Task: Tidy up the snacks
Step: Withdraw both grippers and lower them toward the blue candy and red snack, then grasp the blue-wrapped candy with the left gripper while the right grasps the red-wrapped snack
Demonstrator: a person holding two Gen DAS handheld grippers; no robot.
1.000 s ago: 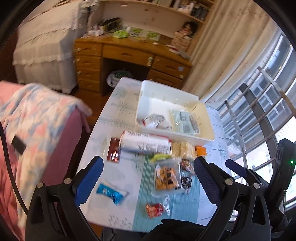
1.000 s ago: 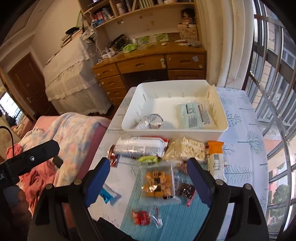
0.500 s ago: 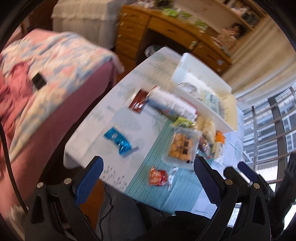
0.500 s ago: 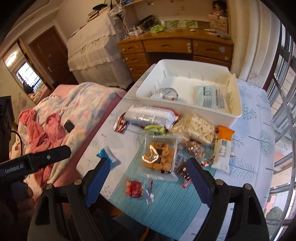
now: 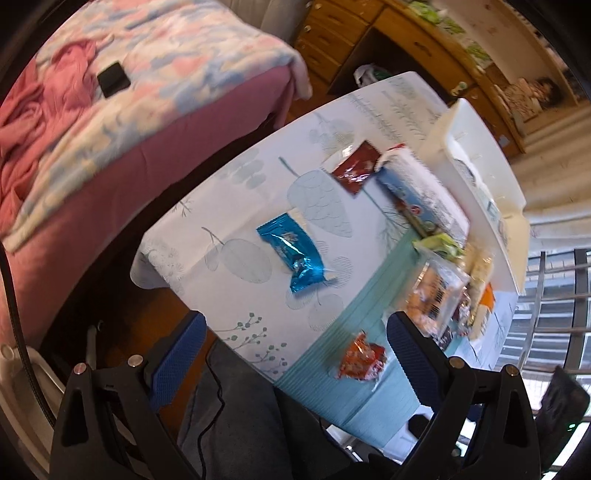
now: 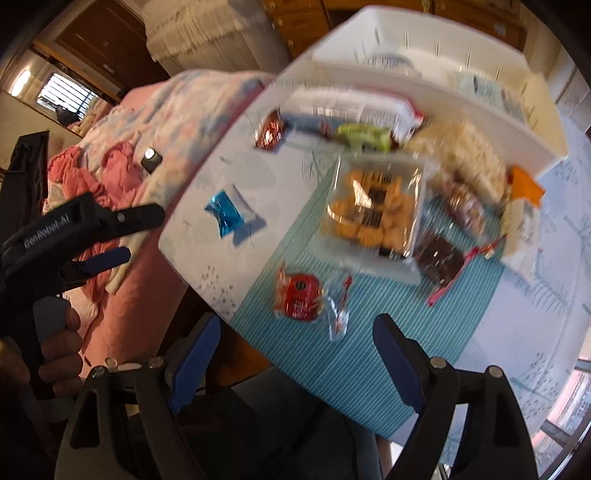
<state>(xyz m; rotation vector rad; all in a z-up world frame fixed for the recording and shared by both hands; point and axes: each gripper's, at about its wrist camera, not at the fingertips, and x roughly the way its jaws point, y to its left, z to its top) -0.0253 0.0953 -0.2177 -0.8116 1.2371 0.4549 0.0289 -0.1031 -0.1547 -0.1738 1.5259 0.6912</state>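
Snacks lie scattered on a small table [image 5: 236, 206] in front of a white bin [image 6: 476, 110]. A blue packet [image 5: 295, 254] [image 6: 225, 214] lies apart on the left. A red packet [image 5: 360, 358] [image 6: 297, 295] rests on the teal mat near the front edge. A clear box of cookies [image 6: 373, 210] [image 5: 434, 295] sits mid-table. My left gripper [image 5: 295, 350] hangs open above the table's front corner. My right gripper [image 6: 295, 350] is open over the front edge, just short of the red packet. Neither holds anything.
A long white packet [image 5: 421, 195], a dark red sachet [image 5: 354, 170], a green packet [image 6: 364, 136] and several more wrappers crowd the bin's near wall. A bed with a pink blanket [image 5: 110, 110] stands left of the table. A wooden desk [image 5: 369, 33] is behind.
Both grippers have come down and tipped steeply toward the table. The snacks look larger and nearer, and the left view has rolled. Both pairs of jaws stay equally wide.
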